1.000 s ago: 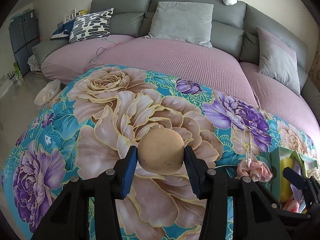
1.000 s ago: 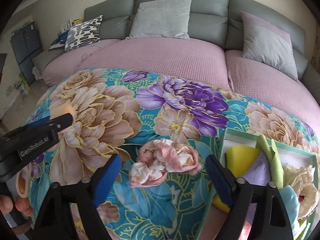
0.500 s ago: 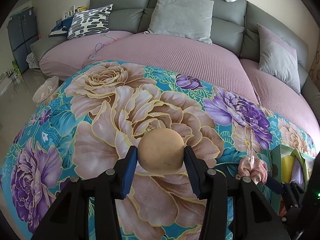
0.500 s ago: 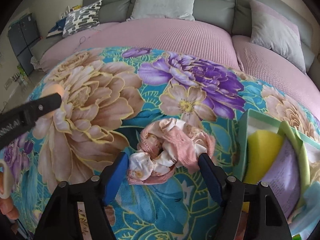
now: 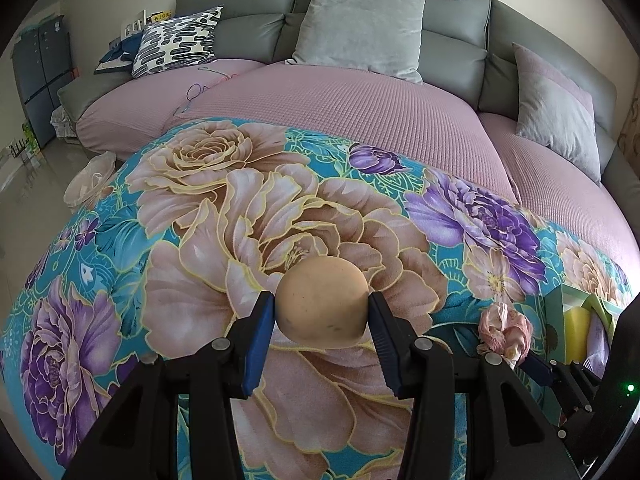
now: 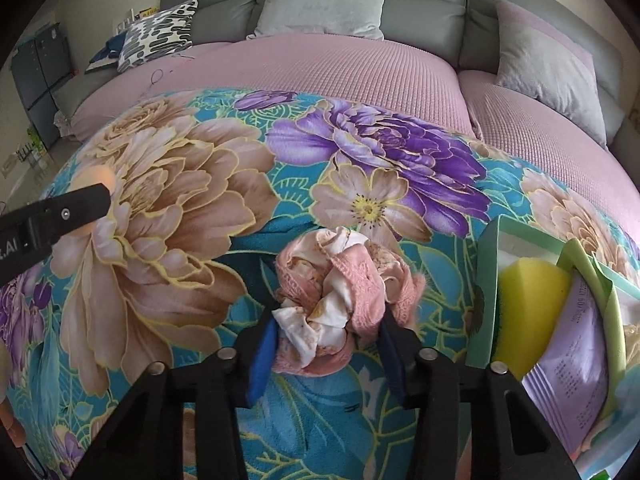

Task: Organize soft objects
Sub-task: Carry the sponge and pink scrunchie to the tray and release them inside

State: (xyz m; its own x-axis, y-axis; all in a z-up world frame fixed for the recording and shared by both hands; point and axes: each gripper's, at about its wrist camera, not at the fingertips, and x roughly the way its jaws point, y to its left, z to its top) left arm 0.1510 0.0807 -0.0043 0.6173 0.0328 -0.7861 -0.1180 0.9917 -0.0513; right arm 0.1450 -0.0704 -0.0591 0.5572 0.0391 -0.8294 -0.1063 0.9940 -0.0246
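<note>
Both your grippers are loaded: your left gripper [image 5: 322,310] clamps the tan foam ball [image 5: 322,302] above the floral blanket [image 5: 192,240], while your right gripper [image 6: 326,334] has just been closing and now squeezes the pink scrunchie [image 6: 344,300], beside the green box [image 6: 490,292]. Beyond lies the sofa [image 6: 420,4].

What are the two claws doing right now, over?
Left claw clamped on tan foam ball. Right claw just closed on pink scrunchie on floral blanket. Green box just right, path clear.
</note>
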